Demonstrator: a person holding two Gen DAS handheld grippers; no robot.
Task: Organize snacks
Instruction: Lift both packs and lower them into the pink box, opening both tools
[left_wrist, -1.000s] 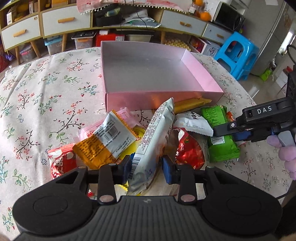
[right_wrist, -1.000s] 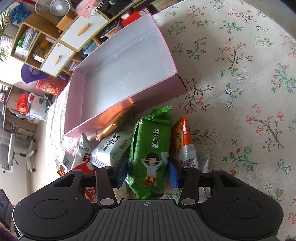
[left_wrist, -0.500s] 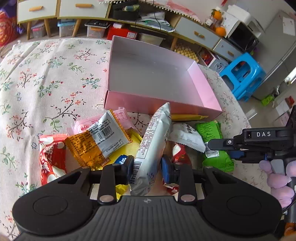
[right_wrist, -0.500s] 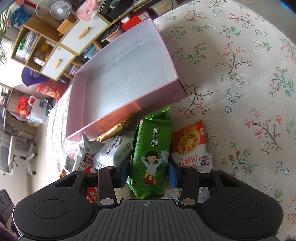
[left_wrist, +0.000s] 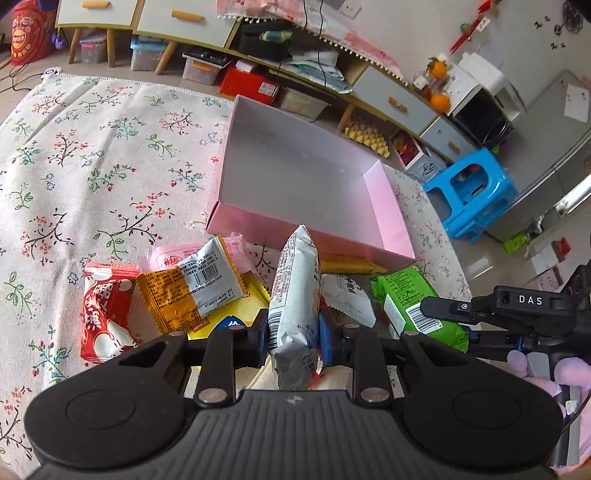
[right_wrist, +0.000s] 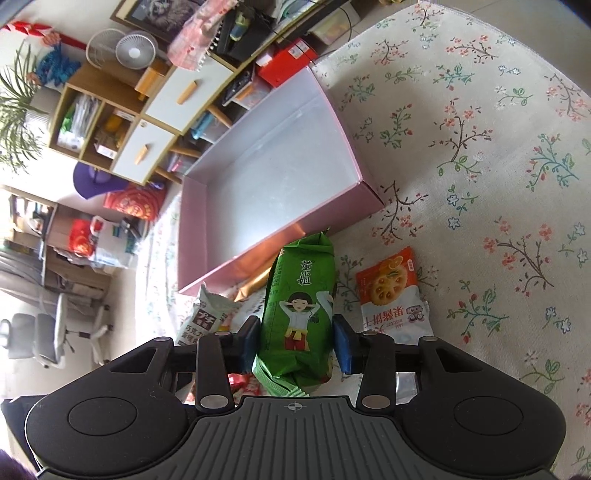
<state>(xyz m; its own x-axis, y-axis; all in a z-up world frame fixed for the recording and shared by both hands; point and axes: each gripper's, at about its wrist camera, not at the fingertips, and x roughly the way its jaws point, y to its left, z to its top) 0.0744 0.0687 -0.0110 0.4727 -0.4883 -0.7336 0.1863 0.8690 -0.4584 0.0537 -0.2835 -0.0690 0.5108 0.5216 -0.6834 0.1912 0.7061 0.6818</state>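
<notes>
Presently, the left gripper (left_wrist: 293, 334) points downward toward the table, its blue pads (left_wrist: 261, 332) clamped on the sides of a long white-and-grey snack packet (left_wrist: 295, 291), which stands on edge between them; the jaws have just been closing on it. The right gripper (right_wrist: 295, 341) is likewise angled down, its blue pads (right_wrist: 343, 345) pressed against a green biscuit packet printed with a cartoon figure (right_wrist: 299, 314), held lengthwise. In the left wrist view the right gripper (left_wrist: 443, 314) shows from the side as a black body marked DAS, with a gloved hand (left_wrist: 532, 373) in pale purple behind it.

Just beyond the left gripper, loose packets lie in a pile on the floral tablecloth (left_wrist: 92, 166): a red-and-white wrapper (left_wrist: 105, 314), an orange-and-silver wrapper with a barcode (left_wrist: 192, 288), a pale pink wrapper (left_wrist: 170, 258) partly under it, a yellow packet (left_wrist: 236, 306) beneath, and a white pouch (left_wrist: 345, 295). Beside the green packet in the right wrist view lies an orange-and-white cracker packet (right_wrist: 393, 295), flat on the cloth and apart from the gripper. A gold-coloured bar (right_wrist: 255, 284) rests against the box's near wall.

Farther on stands a shallow pink cardboard box with a pale interior (left_wrist: 303, 173), open-topped, upright, with nothing seen inside. Behind the table are a low cabinet with white drawers (left_wrist: 177, 18) and a blue plastic stool (left_wrist: 476, 192).
</notes>
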